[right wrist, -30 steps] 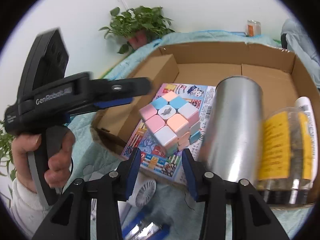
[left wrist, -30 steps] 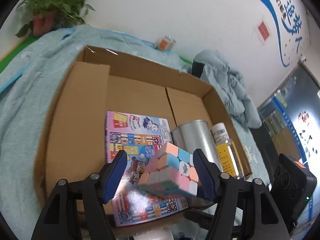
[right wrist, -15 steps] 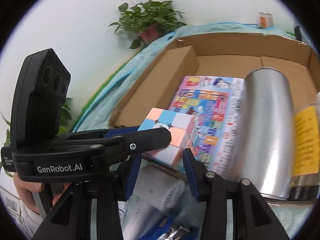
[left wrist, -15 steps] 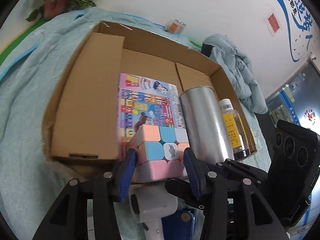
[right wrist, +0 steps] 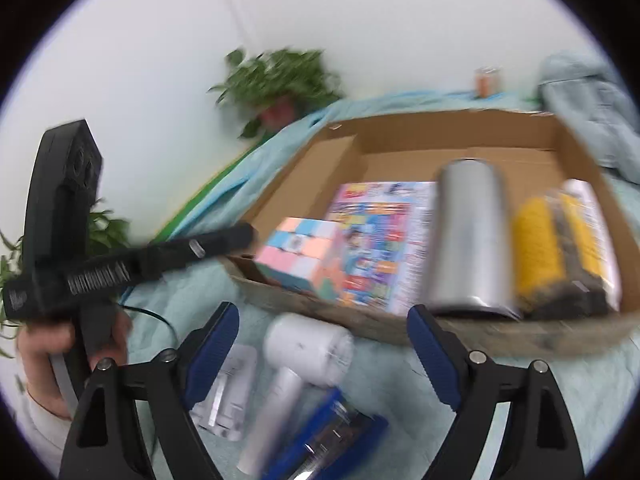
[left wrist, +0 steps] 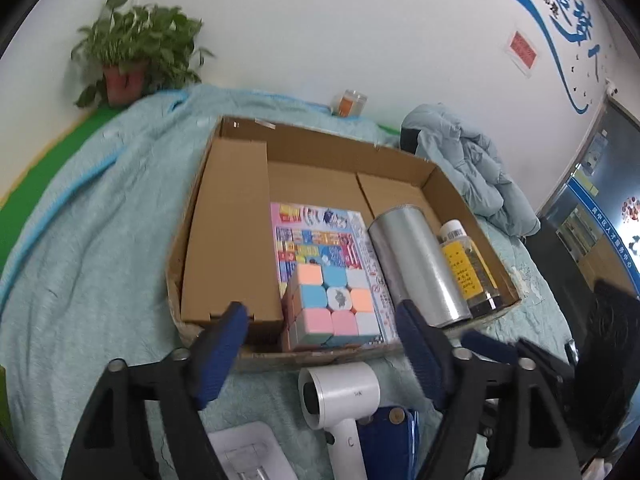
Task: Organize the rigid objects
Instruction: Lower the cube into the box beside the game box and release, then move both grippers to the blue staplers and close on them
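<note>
Four items in cardboard box (left wrist: 240, 216): pastel cube (left wrist: 334, 308) on booklet (left wrist: 320, 240), steel tumbler (left wrist: 416, 264), bottle (left wrist: 466, 264). Your left gripper (left wrist: 320, 352) and right gripper (right wrist: 324, 344) jaws opening, empty. White hairdryer (left wrist: 340, 396) just outside box.

Both wrist views downward, sharing cardboard box (left wrist: 404, 164).

The cardboard box (left wrist: 440, 176) lies bare at centre-left. At centre-right, a puzzle cube (left wrist: 334, 306), steel tumbler (left wrist: 416, 264) and bottle (left wrist: 468, 268) crowd it.

In the box (left wrist: 448, 184), the cube (left wrist: 332, 306) sits on the booklet (left wrist: 316, 236), left of the can (left wrist: 416, 264).
</note>
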Demonstrator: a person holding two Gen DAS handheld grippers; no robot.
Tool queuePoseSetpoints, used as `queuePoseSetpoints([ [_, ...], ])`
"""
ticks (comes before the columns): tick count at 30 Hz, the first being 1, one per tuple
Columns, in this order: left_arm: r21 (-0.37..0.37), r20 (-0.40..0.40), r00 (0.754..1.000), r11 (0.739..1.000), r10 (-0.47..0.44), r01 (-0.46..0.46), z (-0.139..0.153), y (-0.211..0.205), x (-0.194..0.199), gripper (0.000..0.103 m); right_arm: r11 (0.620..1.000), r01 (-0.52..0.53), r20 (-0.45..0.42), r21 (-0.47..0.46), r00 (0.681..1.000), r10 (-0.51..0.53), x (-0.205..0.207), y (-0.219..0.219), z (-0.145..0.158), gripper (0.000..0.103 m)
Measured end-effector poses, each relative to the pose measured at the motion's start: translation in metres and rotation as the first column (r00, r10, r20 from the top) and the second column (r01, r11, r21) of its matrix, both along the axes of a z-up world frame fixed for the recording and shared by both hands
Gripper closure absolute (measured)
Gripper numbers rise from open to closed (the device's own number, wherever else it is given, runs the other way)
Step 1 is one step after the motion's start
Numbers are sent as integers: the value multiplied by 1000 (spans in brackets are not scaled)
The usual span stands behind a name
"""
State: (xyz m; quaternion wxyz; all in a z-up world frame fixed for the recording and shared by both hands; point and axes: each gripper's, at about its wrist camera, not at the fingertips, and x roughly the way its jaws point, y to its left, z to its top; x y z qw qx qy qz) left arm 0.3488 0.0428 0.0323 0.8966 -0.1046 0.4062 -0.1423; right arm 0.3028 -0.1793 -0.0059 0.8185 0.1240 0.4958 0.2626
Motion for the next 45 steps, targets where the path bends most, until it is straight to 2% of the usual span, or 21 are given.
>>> queuePoseSetpoints([
  [1,-4,1,1000,1000,-4,4,1,-2,3,27,1000,23,-3,-16,1000,-23,-7,-5,-2,17],
  [2,-16,-9,1000,1000,-12,12,-1,-3,9,33,999,41,-14,-24,999,-41,-13,-10,-6,17],
  [3,-11,-38,999,1000,-15,14,-6,-5,17,51,998,55,-36,-23,998,-56,-18,-15,-10,17],
  [5,13,-138,990,1000,-1,2,-23,-8,31,74,999,43,-131,-30,990,-47,-28,-20,-22,17],
  [8,-91,-157,988,996,5,-20,-32,2,32,74,998,36,-165,-51,985,-44,-45,-31,-27,17],
  [13,-29,-146,989,999,33,-38,-21,0,18,69,992,103,-199,-69,973,-115,-56,-50,-32,17],
  [14,-4,-126,991,999,40,-41,-13,-1,8,61,993,99,-192,-63,975,-109,-59,-49,-30,17],
  [15,7,-101,994,999,41,-41,-9,-2,1,47,995,85,-180,-54,979,-94,-62,-47,-27,17],
  [16,19,-44,998,999,38,-37,2,-3,-15,38,996,72,-166,-51,983,-80,-67,-45,-23,17],
  [17,31,3,999,999,37,-37,8,-4,-30,16,997,59,-153,-50,986,-66,-71,-41,-21,17],
  [18,47,57,998,998,39,-42,15,-5,-49,0,997,51,-149,-49,987,-58,-75,-39,-20,17],
  [20,69,128,991,997,31,-40,23,-8,-85,0,998,38,-165,-47,985,-45,-85,-29,-26,17],
  [21,79,122,992,997,17,-27,22,-11,-99,0,999,23,-186,-46,982,-31,-90,-23,-31,17],
  [24,73,55,998,997,26,-30,5,-12,-127,0,1000,4,-243,5,970,-2,-101,-7,-42,17],
  [28,15,-1,998,998,56,-56,-18,-6,-153,1,999,-7,-207,-31,978,1,-106,13,-40,17],
  [31,-4,-22,998,998,64,-64,-27,-5,-162,1,1000,-2,-257,-12,966,-1,-105,20,-50,19],
  [33,-6,-17,998,998,58,-58,-27,-9,-169,1,1000,-11,-208,-22,978,7,-108,22,-48,33],
  [34,-6,-17,998,999,54,-54,-28,-11,-168,1,1000,-6,-210,-6,978,5,-109,20,-50,34],
  [39,-20,-49,999,1000,-4,3,-33,-32,-151,1,998,4,-224,66,975,11,-112,-2,-57,56],
  [40,-27,-67,997,999,-23,22,-37,-39,-147,1,997,1,-227,72,974,16,-113,-7,-56,58],
  [45,-111,-138,978,983,-158,143,-54,-81,-138,1,999,11,-195,53,981,0,-126,-41,-45,90],
])
